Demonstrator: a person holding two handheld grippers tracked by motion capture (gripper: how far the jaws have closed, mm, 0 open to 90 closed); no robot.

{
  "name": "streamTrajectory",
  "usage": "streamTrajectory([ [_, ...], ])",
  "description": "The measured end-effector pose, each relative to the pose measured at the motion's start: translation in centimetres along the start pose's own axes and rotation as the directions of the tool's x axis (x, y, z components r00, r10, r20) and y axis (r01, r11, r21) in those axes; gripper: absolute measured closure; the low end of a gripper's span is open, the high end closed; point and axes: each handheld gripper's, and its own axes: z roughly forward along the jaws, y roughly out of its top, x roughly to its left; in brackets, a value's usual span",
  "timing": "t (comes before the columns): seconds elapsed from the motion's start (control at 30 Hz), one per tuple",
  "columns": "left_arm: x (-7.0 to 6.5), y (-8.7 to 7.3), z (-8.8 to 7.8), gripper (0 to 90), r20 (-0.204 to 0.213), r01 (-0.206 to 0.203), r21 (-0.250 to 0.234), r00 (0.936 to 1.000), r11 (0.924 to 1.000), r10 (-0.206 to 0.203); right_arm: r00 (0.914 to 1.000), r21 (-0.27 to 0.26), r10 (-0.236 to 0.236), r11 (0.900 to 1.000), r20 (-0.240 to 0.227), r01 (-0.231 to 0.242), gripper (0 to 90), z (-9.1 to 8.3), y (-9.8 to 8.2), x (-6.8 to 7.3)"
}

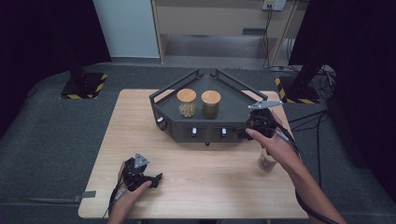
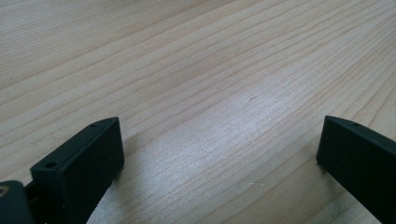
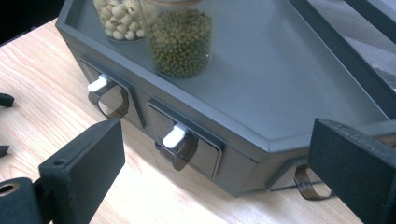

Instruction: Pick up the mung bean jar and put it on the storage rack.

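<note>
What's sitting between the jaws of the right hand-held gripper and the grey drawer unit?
Nothing: in the right gripper view, the right hand-held gripper is open, with bare wooden table before the drawer unit and its drawer pull.

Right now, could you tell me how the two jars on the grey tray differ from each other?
The left jar holds pale, roundish beans, while the right jar holds small green ones. The left jar stands nearer the tray's left edge; the right jar sits closer to the middle. Both are clear glass, upright, capped with round wooden lids, and stand side by side untouched.

Lab, black curtains, hazard-striped stands
</note>
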Motion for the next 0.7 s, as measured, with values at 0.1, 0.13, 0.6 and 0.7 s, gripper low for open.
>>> streamTrajectory([
  [0.1, 0.0, 0.0, 0.0, 0.0, 0.000, 0.000, 0.000, 1.0000, 1.0000, 0.000, 1.0000, 0.006, 0.002, 1.000, 0.007, -0.002, 3.9, -0.3, -0.5, -0.2],
  [0.13, 0.0, 0.0, 0.0, 0.0, 0.000, 0.000, 0.000, 1.0000, 1.0000, 0.000, 1.0000, 0.009, 0.001, 1.000, 0.009, -0.002, 3.8, -0.3, -0.6, -0.3],
  [0.6, 0.0, 0.0, 0.0, 0.0, 0.000, 0.000, 0.000, 1.0000, 1.0000, 0.000, 0.9993, 0.023, 0.008, 1.000, 0.037, -0.009, 3.7, -1.8, -2.6, -1.2],
  [0.7, 0.0, 0.0, 0.0, 0.0, 0.000, 0.000, 0.000, 1.0000, 1.0000, 0.000, 0.9991, 0.026, 0.011, 1.000, 0.042, -0.013, 3.7, -2.1, -3.0, -1.4],
])
